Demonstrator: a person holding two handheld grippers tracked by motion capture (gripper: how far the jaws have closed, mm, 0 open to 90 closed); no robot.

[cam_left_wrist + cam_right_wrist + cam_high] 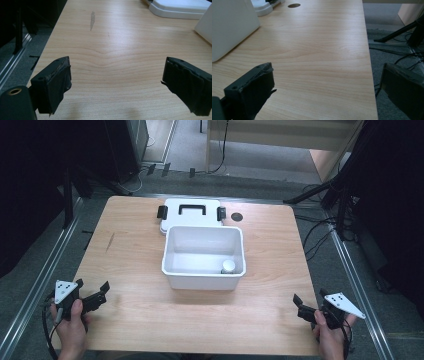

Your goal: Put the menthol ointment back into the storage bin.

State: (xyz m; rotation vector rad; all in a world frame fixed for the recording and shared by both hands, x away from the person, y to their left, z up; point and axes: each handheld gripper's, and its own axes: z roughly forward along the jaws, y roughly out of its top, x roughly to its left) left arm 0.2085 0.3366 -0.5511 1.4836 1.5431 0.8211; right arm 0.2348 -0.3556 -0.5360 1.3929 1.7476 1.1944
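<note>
Left gripper [95, 295] and right gripper [306, 307] hover over the near corners of the light wooden table [140, 315], jaws spread wide, holding nothing; farther, a white rectangular plastic box [203, 276], long axis crosswise, contains a small white jar [228, 266]; its black-handled white lid [191, 210] lies behind.

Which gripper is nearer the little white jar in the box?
Right. The white jar sits in the box's near right corner; right gripper lies closer, left gripper farther.

We are holding the left gripper [93, 294] in our left hand [71, 322] and the right gripper [300, 307] in our right hand [330, 335], both low, well apart, their jaws gaping wide and gripping nothing.
</note>
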